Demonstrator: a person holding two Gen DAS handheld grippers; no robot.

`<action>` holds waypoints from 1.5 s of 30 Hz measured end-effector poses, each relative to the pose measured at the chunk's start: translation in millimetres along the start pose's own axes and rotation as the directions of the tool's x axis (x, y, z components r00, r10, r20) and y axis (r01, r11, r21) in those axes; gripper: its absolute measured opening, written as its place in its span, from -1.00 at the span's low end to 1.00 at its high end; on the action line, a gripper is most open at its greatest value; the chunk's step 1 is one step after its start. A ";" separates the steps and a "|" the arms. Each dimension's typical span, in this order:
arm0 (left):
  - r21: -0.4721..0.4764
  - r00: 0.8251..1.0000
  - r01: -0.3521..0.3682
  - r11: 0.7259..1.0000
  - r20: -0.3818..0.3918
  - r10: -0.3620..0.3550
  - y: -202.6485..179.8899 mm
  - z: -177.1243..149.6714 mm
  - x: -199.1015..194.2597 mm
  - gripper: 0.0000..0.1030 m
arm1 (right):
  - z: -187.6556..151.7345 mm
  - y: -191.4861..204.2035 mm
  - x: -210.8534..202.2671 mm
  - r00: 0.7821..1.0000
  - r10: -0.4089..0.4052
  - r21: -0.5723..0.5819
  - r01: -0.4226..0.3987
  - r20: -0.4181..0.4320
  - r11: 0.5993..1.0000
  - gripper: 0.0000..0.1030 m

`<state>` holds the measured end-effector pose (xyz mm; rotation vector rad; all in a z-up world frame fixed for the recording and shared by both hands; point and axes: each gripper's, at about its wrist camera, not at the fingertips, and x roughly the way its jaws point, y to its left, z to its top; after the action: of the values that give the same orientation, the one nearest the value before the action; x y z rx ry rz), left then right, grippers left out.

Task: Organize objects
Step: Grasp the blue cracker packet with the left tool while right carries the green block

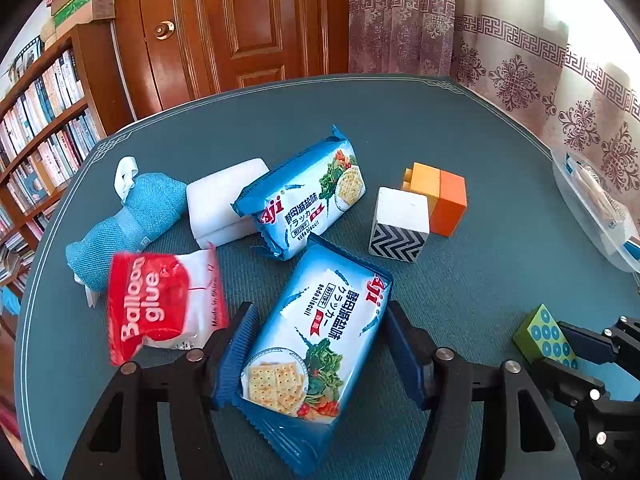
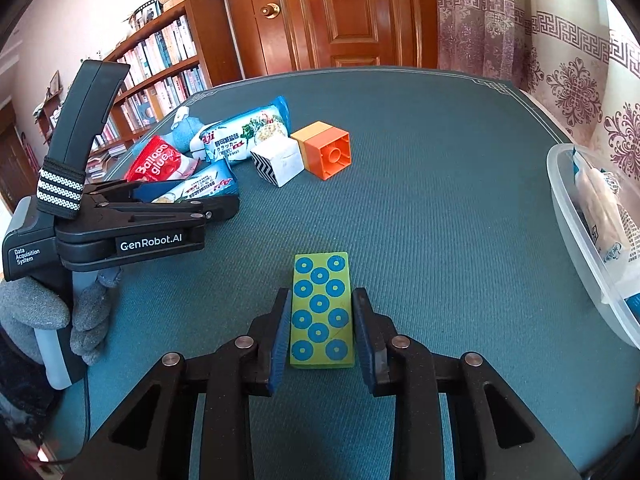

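My left gripper (image 1: pixel 318 316) straddles a blue soda biscuit pack (image 1: pixel 316 344) lying on the table; the jaws sit at its two sides, and contact is unclear. It also shows in the right wrist view (image 2: pixel 200 190). My right gripper (image 2: pixel 322 300) is open around a green block with blue rings (image 2: pixel 322 312), with small gaps on both sides. The block shows in the left wrist view (image 1: pixel 546 336). A second biscuit pack (image 1: pixel 308 196), a red Balloon glue bag (image 1: pixel 160 300), a blue cloth bundle (image 1: pixel 128 224), a white sponge block (image 1: pixel 224 204), a zigzag cube (image 1: pixel 400 226) and an orange-yellow block (image 1: pixel 440 196) lie beyond.
A clear plastic bin (image 2: pixel 592 248) holding packets stands at the table's right edge. The table is covered by a teal cloth (image 2: pixel 440 200). A bookshelf (image 1: pixel 40 140) stands left, a wooden door (image 1: pixel 240 28) behind, curtains (image 1: pixel 540 64) right.
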<state>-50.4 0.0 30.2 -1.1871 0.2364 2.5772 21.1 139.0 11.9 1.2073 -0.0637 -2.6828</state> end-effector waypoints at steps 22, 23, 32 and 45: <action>-0.101 1.000 -0.003 0.995 0.012 0.004 -12.1 -35.0 -30.4 -0.06 | -0.5 -0.6 0.0 1.000 0.001 0.000 -0.001 0.000 1.000 -0.40; -0.099 1.000 -0.008 0.995 0.013 0.009 -13.5 -34.7 -29.7 -0.03 | -0.4 -0.7 0.0 1.000 0.002 0.001 -0.002 0.000 1.000 -0.40; -0.083 0.999 -0.035 0.996 0.024 0.037 -19.7 -37.0 -29.4 -0.15 | -1.3 -1.4 -0.5 1.000 0.005 0.005 -0.005 0.003 1.000 -0.40; -0.063 0.999 0.008 0.998 0.037 -0.005 -41.7 -42.4 -42.3 -0.16 | -9.5 -23.7 -30.6 0.998 0.023 0.074 -0.028 0.059 0.997 -0.41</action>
<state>19.8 19.7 33.9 -1.1590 0.1447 2.6158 44.1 168.7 25.2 1.1409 -0.1884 -2.7156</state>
